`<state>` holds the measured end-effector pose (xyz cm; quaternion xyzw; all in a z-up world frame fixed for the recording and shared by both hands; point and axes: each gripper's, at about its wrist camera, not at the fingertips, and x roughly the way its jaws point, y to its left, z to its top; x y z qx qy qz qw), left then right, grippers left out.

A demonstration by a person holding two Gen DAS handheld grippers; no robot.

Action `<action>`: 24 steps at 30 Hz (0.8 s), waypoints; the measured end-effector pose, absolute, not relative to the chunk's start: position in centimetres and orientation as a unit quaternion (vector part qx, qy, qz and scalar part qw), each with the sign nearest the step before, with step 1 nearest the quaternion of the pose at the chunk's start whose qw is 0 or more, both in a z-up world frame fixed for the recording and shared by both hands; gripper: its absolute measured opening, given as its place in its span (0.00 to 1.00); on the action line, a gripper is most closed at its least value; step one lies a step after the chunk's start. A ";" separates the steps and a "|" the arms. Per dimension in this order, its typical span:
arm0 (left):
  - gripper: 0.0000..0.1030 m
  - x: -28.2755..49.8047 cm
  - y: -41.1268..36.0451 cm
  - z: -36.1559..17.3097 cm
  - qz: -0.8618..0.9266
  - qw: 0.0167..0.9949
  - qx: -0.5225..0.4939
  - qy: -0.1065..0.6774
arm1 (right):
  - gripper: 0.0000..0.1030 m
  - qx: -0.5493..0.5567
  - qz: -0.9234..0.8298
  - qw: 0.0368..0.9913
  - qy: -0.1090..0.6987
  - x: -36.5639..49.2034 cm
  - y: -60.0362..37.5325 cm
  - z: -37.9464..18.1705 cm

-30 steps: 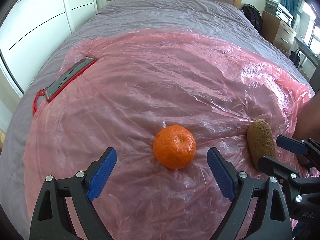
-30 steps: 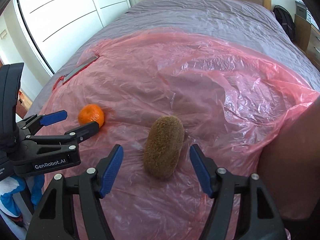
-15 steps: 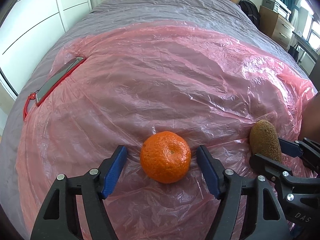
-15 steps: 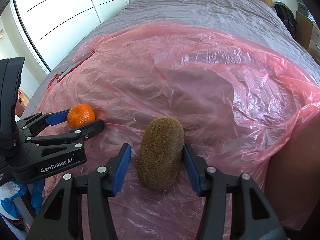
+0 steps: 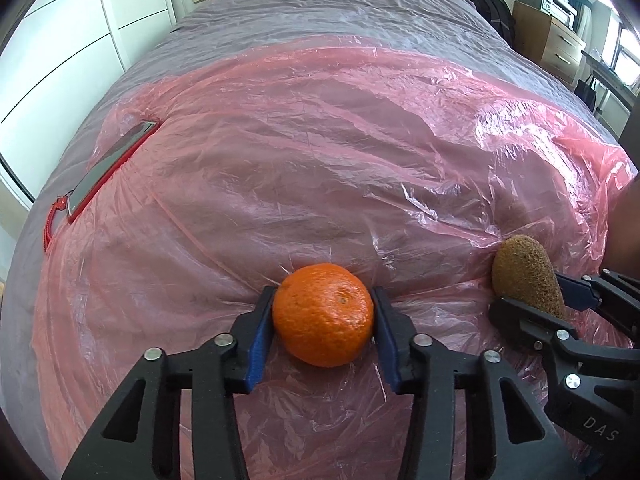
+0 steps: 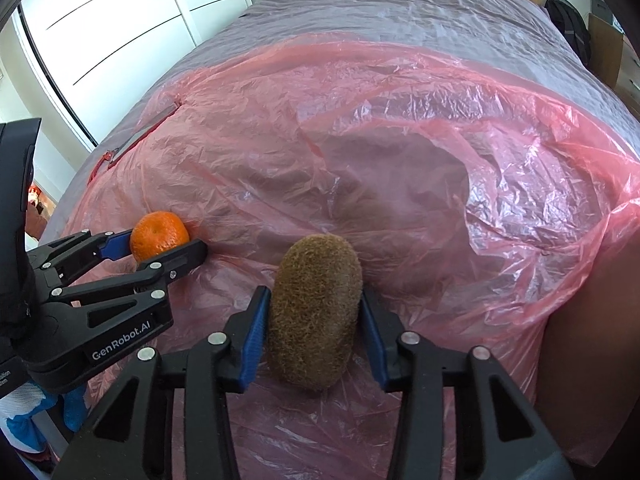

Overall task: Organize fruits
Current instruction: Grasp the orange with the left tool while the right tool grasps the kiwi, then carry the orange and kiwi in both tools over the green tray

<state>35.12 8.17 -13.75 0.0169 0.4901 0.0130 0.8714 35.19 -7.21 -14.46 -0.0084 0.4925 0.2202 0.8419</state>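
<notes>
An orange mandarin (image 5: 323, 314) lies on the pink plastic sheet (image 5: 320, 160) spread over the bed. My left gripper (image 5: 322, 320) is closing on it, both blue pads touching its sides. To its right a brown fuzzy kiwi (image 6: 316, 312) lies on the same sheet, and my right gripper (image 6: 316, 320) is closing with its blue pads against the kiwi's flanks. In the left wrist view the kiwi (image 5: 526, 280) and the right gripper (image 5: 560, 300) show at the right edge. In the right wrist view the mandarin (image 6: 159, 235) sits between the left gripper's fingers (image 6: 116, 246).
A phone in a red case (image 5: 108, 172) with a red cord lies at the sheet's far left edge. Grey bedding (image 5: 340, 12) runs back to a wooden headboard. White wardrobe doors (image 6: 120, 20) stand left; a dresser (image 5: 552, 44) and a backpack stand right.
Both grippers have narrowed from wide open until their pads meet the fruit. The left one has also moved forward around the mandarin. Neither fruit has shifted on the sheet.
</notes>
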 end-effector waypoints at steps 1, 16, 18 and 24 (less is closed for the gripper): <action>0.39 35.2 8.2 -13.7 0.012 0.871 0.016 0.491 | 0.53 -0.009 0.221 0.842 0.491 35.1 -7.2 -14.4; 0.38 33.0 7.4 -9.4 0.026 0.889 0.032 0.456 | 0.52 -0.009 0.244 0.855 0.457 32.1 -7.5 -9.9; 0.38 32.3 7.2 -8.5 0.026 0.893 0.033 0.448 | 0.52 -0.011 0.250 0.857 0.451 31.3 -7.6 -9.0; 0.38 28.9 5.7 -5.3 0.015 0.905 0.039 0.424 | 0.52 -0.015 0.270 0.858 0.436 27.2 -9.0 -6.3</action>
